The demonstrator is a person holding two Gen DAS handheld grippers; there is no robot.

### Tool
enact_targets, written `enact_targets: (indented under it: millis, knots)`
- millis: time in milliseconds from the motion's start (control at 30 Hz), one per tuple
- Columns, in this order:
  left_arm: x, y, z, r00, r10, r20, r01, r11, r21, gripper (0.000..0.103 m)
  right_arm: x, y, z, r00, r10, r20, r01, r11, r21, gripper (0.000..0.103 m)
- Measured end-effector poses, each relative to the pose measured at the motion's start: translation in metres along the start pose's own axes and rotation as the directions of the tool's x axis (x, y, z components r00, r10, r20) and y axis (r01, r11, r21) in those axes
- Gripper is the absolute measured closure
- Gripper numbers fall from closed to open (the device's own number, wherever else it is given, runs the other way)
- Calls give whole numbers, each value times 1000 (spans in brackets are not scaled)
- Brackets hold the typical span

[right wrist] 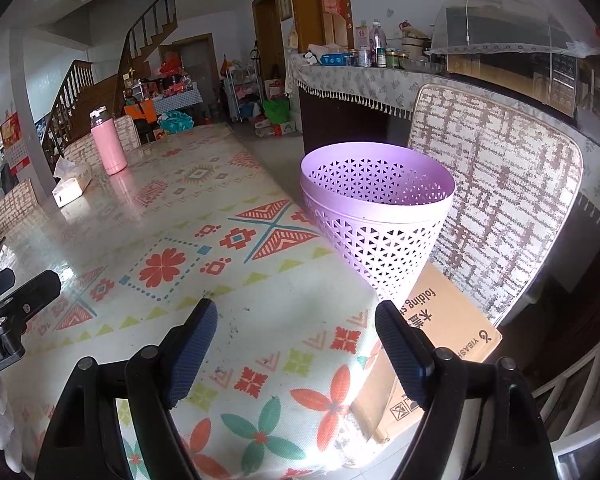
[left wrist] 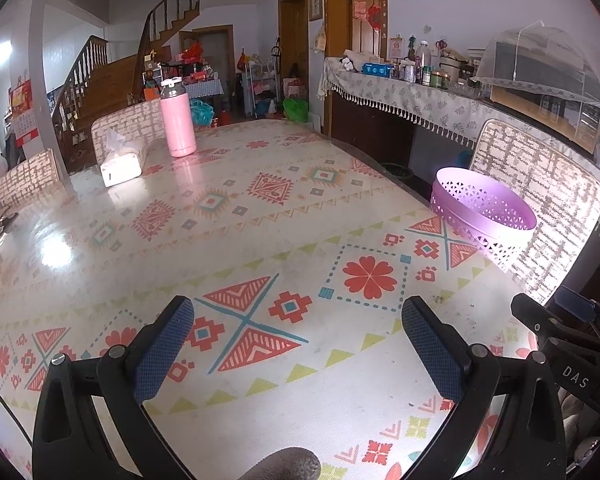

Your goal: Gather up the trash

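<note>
Standing far left on the patterned table (left wrist: 260,208), a tissue box (left wrist: 124,162) sits just beside a pink bottle (left wrist: 177,120). Nearer, the left gripper (left wrist: 298,344) hovers wide open and empty over the cloth. The right gripper (right wrist: 296,344) likewise gapes, holding nothing. Beyond the table's right edge, the lilac wastebasket (right wrist: 378,216) rests on a cardboard box (right wrist: 440,320).

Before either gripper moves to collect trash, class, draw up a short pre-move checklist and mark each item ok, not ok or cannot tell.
1. Left gripper open, nothing between its fingers: ok.
2. Right gripper open, nothing held: ok.
3. Purple basket upright on the cardboard box beside the table: ok.
4. Basket contents: cannot tell.
5. Trash to pick in view: not ok; only the pink bottle and tissue box show.
</note>
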State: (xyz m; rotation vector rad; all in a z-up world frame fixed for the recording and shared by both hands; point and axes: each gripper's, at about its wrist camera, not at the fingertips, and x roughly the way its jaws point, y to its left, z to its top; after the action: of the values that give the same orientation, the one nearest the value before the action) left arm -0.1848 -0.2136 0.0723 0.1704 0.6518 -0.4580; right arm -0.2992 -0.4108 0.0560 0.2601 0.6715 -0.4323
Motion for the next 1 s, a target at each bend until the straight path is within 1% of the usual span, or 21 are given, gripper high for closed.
enact_targets:
  millis: [700, 1000]
  knots:
    - [2, 1, -1, 1000, 2, -6, -2, 1000, 2, 0, -2, -4, -5, 1000, -2, 7, 2, 1000, 15, 16]
    - [4, 5, -12, 1000, -6, -22, 6, 1000, 13, 0, 1, -8, -7, 1000, 1, -4, -1, 1000, 24, 15]
